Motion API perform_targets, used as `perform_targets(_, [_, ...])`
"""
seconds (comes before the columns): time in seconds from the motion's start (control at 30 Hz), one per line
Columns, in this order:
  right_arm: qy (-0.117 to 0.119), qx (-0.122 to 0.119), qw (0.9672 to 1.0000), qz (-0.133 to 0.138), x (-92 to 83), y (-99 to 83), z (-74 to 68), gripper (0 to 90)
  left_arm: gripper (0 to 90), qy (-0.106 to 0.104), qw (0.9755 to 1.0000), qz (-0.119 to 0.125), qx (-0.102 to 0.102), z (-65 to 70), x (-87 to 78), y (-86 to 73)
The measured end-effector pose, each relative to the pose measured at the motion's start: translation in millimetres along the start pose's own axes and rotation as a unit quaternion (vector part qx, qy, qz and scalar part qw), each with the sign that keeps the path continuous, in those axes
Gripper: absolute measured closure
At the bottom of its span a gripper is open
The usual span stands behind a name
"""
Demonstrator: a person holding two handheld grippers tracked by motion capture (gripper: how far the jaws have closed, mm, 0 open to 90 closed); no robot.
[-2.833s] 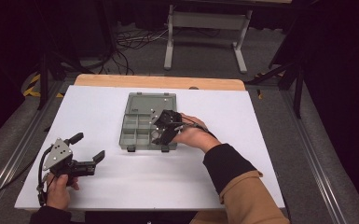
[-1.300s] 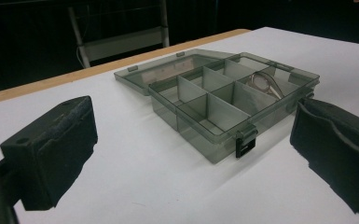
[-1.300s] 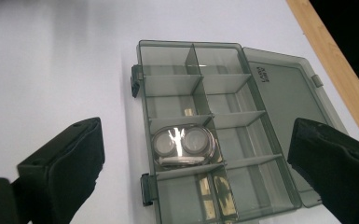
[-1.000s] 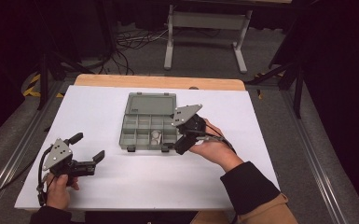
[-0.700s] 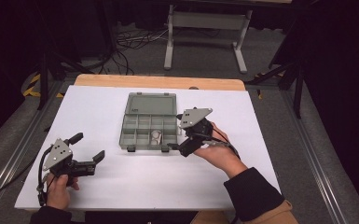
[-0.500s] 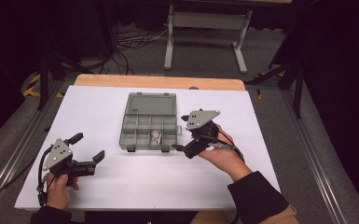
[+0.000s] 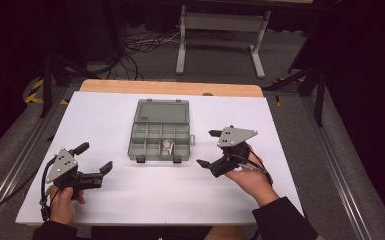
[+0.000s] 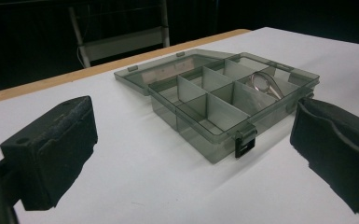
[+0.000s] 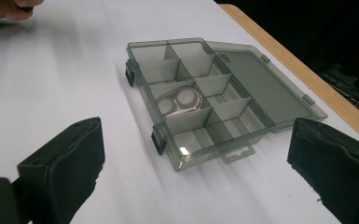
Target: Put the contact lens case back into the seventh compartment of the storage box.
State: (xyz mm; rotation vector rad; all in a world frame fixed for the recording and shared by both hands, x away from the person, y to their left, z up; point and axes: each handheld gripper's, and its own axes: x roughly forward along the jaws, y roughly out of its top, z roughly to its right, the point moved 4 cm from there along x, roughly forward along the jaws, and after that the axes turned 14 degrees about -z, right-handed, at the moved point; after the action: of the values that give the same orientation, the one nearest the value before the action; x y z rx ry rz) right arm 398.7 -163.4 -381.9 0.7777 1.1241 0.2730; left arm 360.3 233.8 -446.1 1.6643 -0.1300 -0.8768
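While the smoky grey see-through plastic organiser box (image 7: pixel 158 131) sits open in the middle of the white tabletop (image 7: pixel 105 115), both grippers are parked well clear of it; its flat lid (image 7: pixel 162 110) is folded back on the far side, and the divided tray faces up. One compartment near the front row holds a small shiny metal piece (image 7: pixel 167 145); from above it's just a pale blob, in the right gripper view (image 9: pixel 179 101) it looks like two joined round rings, and in the left gripper view (image 8: pixel 263 84) a divider cuts off most of it, so I can't say exactly what it is. Other compartments look empty, though the tinted walls make that hard to judge.

Left gripper (image 7: pixel 94 162) rests at the near left of the table, jaws spread wide with nothing between them; the person's hand (image 7: pixel 62 202) wraps its handle and is partly cut off by the bottom edge. Right gripper (image 7: pixel 212 149) is just right of the box, apart from it, jaws also wide apart and empty; the right hand (image 7: pixel 250 177) sits under it, mostly hidden by the grey three-cornered plate (image 7: pixel 236 136); a dark sleeve (image 7: pixel 285 220) runs off frame.
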Motion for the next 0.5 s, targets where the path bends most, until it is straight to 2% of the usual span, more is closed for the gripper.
perform_targets(0.13, [-0.001,0.009,0.9999,0.007,-1.5,-7.3,0.0,4.2,1.5,0.0,1.0,0.0,0.0,-0.1,-0.1,0.0])
perform_targets(0.5, [-0.012,0.049,0.9978,0.042,-7.1,-41.6,-2.3,2.2,1.5,0.0,1.0,0.003,0.001,0.4,-0.1,0.1])
